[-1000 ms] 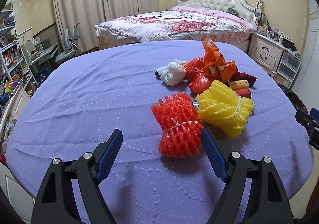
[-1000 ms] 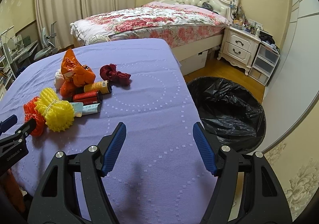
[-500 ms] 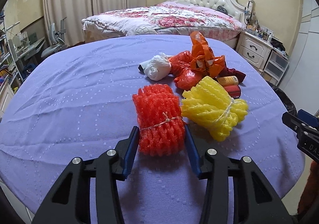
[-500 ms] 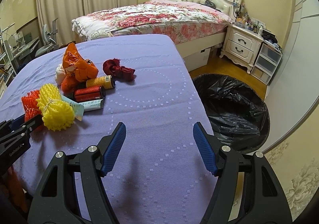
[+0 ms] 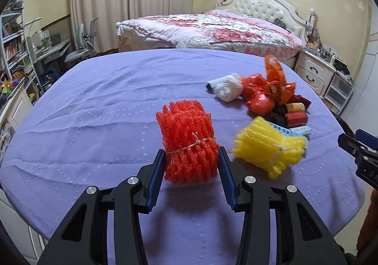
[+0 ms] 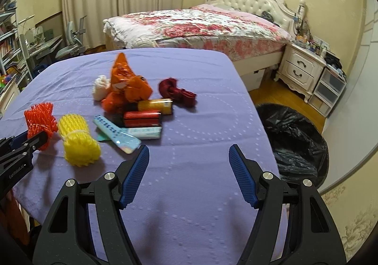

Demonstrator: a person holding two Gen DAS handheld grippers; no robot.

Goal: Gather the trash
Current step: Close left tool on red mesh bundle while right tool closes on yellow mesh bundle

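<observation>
Bedroom w/ yellow wallpaper, curtains at the back, a flowered bed (image 5: pixel 212 29) behind, and up front a table under a purple cloth (image 5: pixel 99 109) that carries all the trash.

Going left to right in the left wrist view: shelves and a desk chair along the left wall, then bare cloth. Center-front, the left gripper (image 5: pixel 191 166) is clamped on the red foam net bundle (image 5: pixel 189 142), tied round w/ string. Its jaws have just been closing and both blue pads press the bundle's lower sides. Bundle sits upright-ish, tilted a bit; whether its base touches the cloth I can't tell. Just right of it lies the yellow foam net bundle (image 5: pixel 269 149), blurred, on the cloth. Behind that a pile: white wad (image 5: pixel 228 88), orange plastic bags (image 5: pixel 267 90), two small cans, a blue-white wrapper. Far right edge, tip of the right gripper pokes in.

Right wrist view, same order: red bundle at far left in the other claw, yellow one beside it, blue strip (image 6: pixel 115 135) and red can (image 6: pixel 141 118) mid-pile, dark red cloth knot (image 6: pixel 176 92) further right. Right gripper (image 6: pixel 189 168) hangs over bare cloth near the table's right edge, jaws wide apart, nothing between them. Right of the table, on the wood floor, stands a bin lined w/ a black bag (image 6: pixel 295 142); nightstand (image 6: pixel 300 69) beyond it.
</observation>
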